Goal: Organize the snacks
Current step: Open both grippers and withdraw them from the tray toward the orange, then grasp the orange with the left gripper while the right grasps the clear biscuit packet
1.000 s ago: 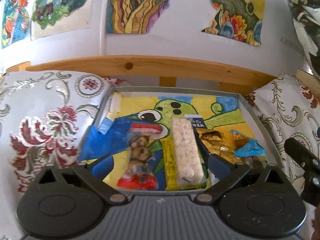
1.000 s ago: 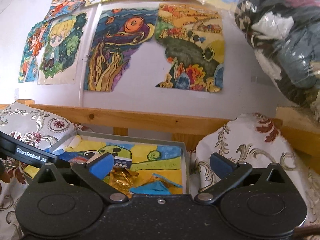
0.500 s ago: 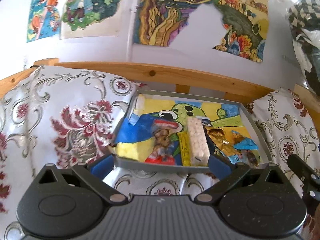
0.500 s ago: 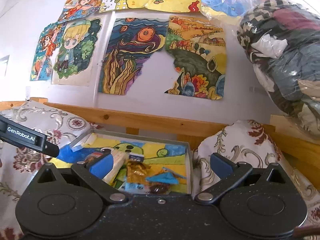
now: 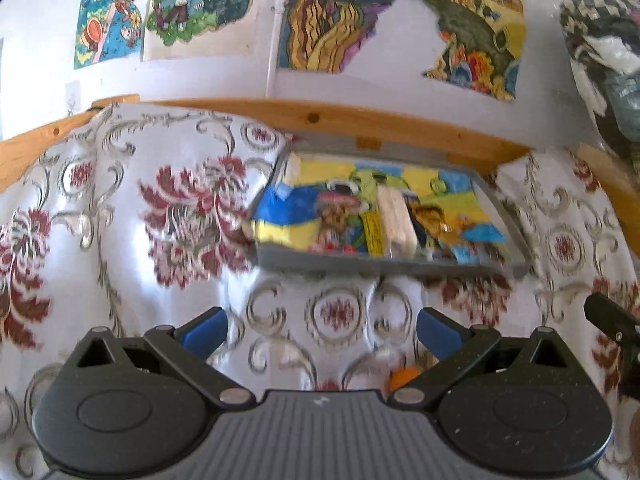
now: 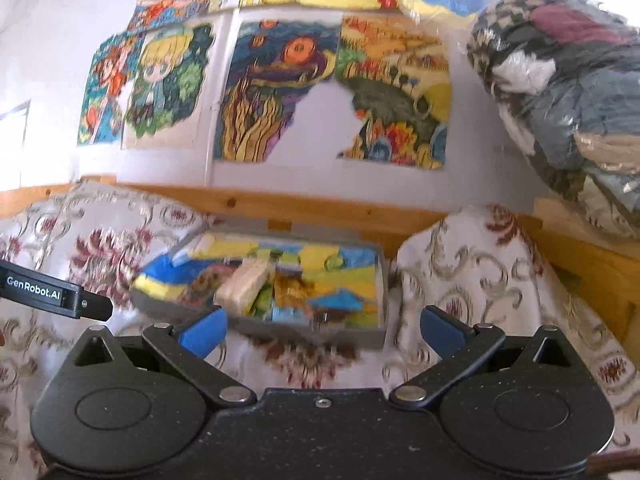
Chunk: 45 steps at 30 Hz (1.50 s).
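A grey tray (image 5: 384, 266) (image 6: 304, 330) with a painted lining lies on the floral cloth ahead of both grippers. Inside it are a pale rice-cracker bar (image 5: 394, 220) (image 6: 242, 282), a red and brown packet (image 5: 334, 220), a gold wrapper (image 5: 434, 218) (image 6: 294, 286) and a blue wrapper (image 5: 482, 236) (image 6: 338, 302). My left gripper (image 5: 320, 330) is open and empty, well short of the tray. My right gripper (image 6: 322, 330) is open and empty too, just before the tray's near wall. A small orange thing (image 5: 404, 376) peeks out by the left gripper's right finger.
Floral cloth (image 5: 152, 216) covers the surface around the tray. A wooden rail (image 5: 340, 118) runs behind it, under a white wall with paintings (image 6: 272, 92). A plastic bag of clothes (image 6: 568, 92) bulges at the upper right. The other gripper's tip (image 6: 56, 296) shows at the left.
Both grippers have pulled back from the tray, so it looks smaller and farther off. The snacks in the tray have stayed put.
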### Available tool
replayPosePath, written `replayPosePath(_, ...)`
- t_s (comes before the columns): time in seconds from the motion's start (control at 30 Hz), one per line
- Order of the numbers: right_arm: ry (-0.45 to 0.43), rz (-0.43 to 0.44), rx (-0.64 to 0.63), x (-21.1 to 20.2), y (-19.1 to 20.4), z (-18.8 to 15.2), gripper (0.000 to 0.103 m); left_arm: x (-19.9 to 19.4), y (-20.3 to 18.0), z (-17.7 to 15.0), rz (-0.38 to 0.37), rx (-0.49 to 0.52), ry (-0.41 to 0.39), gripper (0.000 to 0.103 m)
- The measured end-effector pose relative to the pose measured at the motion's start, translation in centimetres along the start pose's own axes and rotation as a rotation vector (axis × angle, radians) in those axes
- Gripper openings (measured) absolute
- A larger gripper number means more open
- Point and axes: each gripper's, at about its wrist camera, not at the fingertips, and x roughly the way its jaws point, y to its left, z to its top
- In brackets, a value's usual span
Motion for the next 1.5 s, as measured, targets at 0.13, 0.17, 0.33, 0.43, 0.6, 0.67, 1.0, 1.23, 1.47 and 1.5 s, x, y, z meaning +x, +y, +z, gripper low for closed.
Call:
replayPosePath(0.13,0.079,-0.001,-0.014,-1.0,0.1,-0.9,0.102,-0.5,-0.3,-2.2,0.006,0.036,0.053,0.102)
replayPosePath(0.17,0.095,-0.001,-0.017,-1.2,0.1,-1.1,0.102,-0.6,-0.3,-2.7,0.008,0.041,0.064,0.102)
replayPosePath(0.33,0.183,0.0,-0.022,-2.5,-0.1,-2.3,0.102,-1.3,-0.3,-4.4,0.016,0.041,0.098,0.102)
replayPosePath(0.43,0.234,0.01,-0.038,-2.9,-0.2,-3.0,0.102,-1.4,-0.1,-5.2,0.022,0.035,0.121,0.102)
replayPosePath(0.6,0.296,0.027,-0.022,-3.2,-0.5,-3.8,0.102,-1.8,0.0,-6.3,0.036,0.029,0.151,0.102)
replayPosePath(0.67,0.3,0.029,-0.02,-3.1,-0.5,-3.8,0.102,-1.9,0.0,-6.6,0.04,0.027,0.16,0.102)
replayPosePath(1.0,0.347,0.055,-0.002,-1.4,0.0,-4.9,0.102,-1.9,0.5,-6.6,0.057,0.036,0.171,0.102)
replayPosePath(1.23,0.35,0.078,-0.02,-0.1,0.7,-5.0,0.102,-1.5,1.0,-6.3,0.064,0.052,0.184,0.102)
replayPosePath(1.47,0.327,0.067,-0.019,0.8,0.7,-4.9,0.102,-0.8,1.4,-5.9,0.061,0.06,0.195,0.102)
replayPosePath(1.5,0.324,0.064,-0.015,0.9,0.6,-4.9,0.102,-0.7,1.4,-5.9,0.061,0.06,0.196,0.102)
